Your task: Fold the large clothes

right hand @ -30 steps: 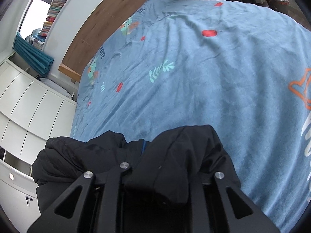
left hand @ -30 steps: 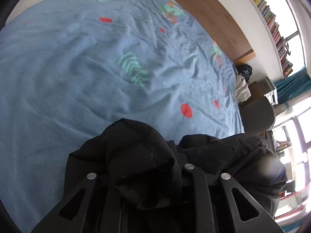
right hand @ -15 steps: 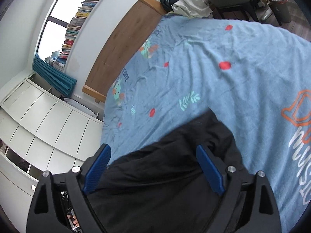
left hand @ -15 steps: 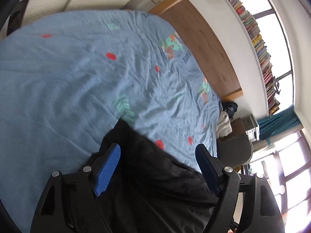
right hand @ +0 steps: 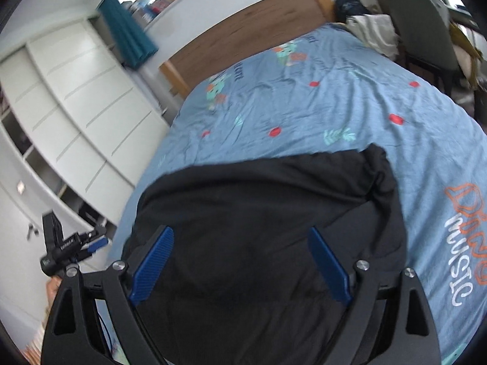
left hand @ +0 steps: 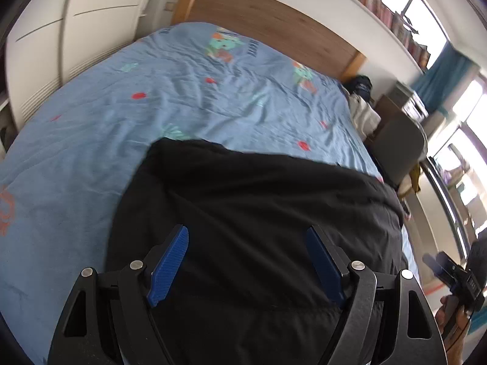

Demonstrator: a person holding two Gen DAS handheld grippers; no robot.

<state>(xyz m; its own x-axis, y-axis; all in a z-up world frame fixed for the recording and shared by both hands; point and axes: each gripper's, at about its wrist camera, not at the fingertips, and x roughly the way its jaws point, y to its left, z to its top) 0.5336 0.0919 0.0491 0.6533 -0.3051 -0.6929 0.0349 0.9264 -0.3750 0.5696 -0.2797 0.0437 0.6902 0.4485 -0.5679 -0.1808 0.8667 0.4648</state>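
Released since one second ago: both claws, then clenched on bunched black fabric, now spread wide and lifted clear. Left claw (left hand: 246, 261) with blue ribbed pads (left hand: 169, 266) apart, nothing between them; right claw (right hand: 240, 261) likewise parted, blue pads (right hand: 152, 263) empty. Large black garment of soft matte cloth (left hand: 258, 200), formerly gathered in lumps at the fingers, now laid out as a broad dark slab on the light blue bed sheet printed with red dots, green leaves and cartoon figures (left hand: 121, 106), at the near end of the bed and well apart from the brown wooden headboard (left hand: 274, 27). Far edge of the garment fairly straight in the left wrist view; one corner puckered and slightly raised in the right wrist view (right hand: 377, 170). Right claw also visible at the lower right margin of the left wrist view, left claw at the lower left margin of the right wrist view.

Judged progress: one laying-down or folding pass apparently complete; smoothing of the rumpled corner and probably further folds to a compact bundle yet to do. Number of layers beneath not discernible.
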